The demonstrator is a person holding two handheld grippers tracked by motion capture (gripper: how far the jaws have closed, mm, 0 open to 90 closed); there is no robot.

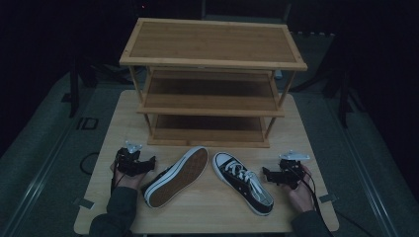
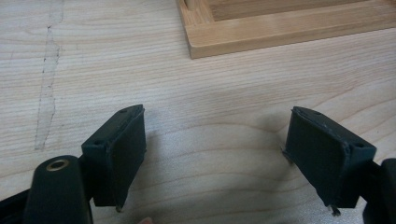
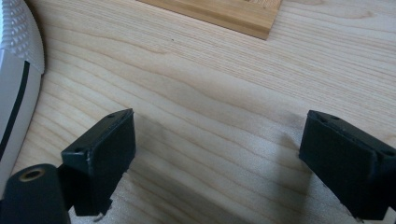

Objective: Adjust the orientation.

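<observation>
Sneakers (image 1: pixel 217 180) between spread, empty grippers, left (image 2: pixel 212 158), right (image 3: pixel 217 163); high view shows tipped one's sole.

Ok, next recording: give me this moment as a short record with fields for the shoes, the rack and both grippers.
left shoe: on its side, tan sole showing, near the left gripper
right shoe: upright, laces up, near the right gripper
shoe rack: three wooden shelves, all bare, behind the shoes
left gripper: jaws open, nothing between them
right gripper: jaws open, nothing between them
table: light wood
</observation>
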